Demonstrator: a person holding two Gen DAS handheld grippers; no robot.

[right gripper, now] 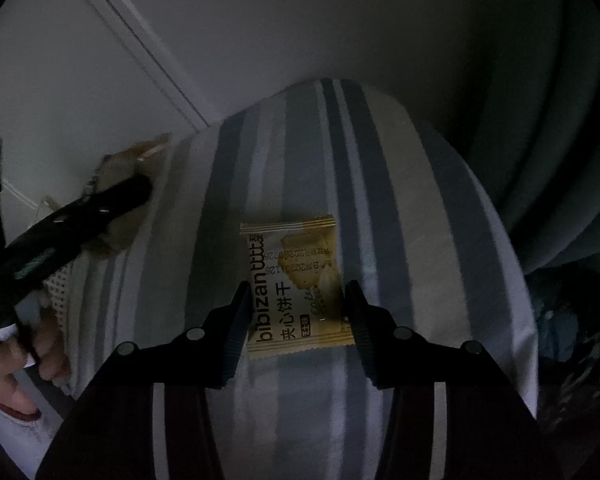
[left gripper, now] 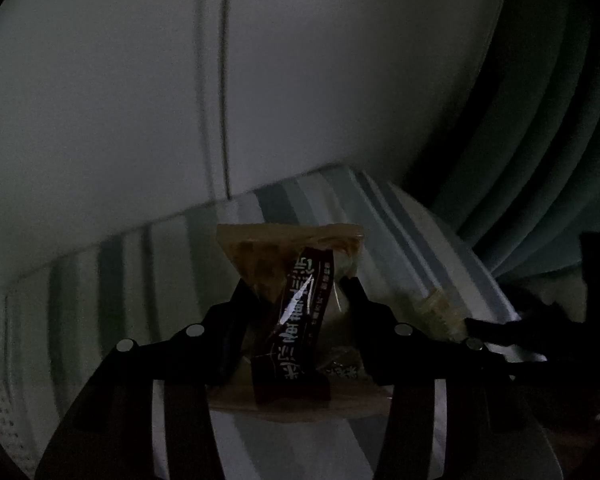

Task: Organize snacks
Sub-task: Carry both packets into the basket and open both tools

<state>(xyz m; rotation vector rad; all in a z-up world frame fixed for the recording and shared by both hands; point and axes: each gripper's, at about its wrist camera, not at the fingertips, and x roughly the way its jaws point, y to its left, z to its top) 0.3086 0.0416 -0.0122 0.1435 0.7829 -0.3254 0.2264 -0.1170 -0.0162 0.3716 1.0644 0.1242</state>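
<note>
- Left claw (left gripper: 300, 292): closed on a brown-banded snack packet (left gripper: 296, 308). The packet stands up between the two fingers, clear of the striped cloth (left gripper: 380, 208) beneath it. The right wrist view confirms this: the left claw (right gripper: 140, 178) shows there at the left edge of the striped cloth (right gripper: 380, 184), clamped on a pale wrapper.
- Right claw (right gripper: 298, 300): jaws apart, one finger on each side of the yellow biscuit packet (right gripper: 296, 288). Neither finger is clearly pressing it; the packet lies flat on the striped cloth, near the cloth's middle. Judged as open and poised, not gripping.
- A hand (right gripper: 28, 364) holds the left tool's grip, below the cloth's left edge.
- A perforated white item (right gripper: 60, 292) sits just beside the cloth's left edge, under the left claw. It may be a basket or tray for the snacks; lighting is too poor to confirm.
- Background beyond the cloth: a pale panelled wall (left gripper: 100, 100) and folds of curtain (left gripper: 540, 140) to the cloth's right.

Progress assessment:
- One packet is lifted and in transit; it is not yet placed.
- One packet is still on the cloth, bracketed but not yet seized.
- No sorted group of snacks is visible in either view, so no completed placement can be confirmed.
- Judgement: the task is in an early-to-middle stage. Remaining work: close on the biscuit packet and deliver both packets to their destination.
</note>
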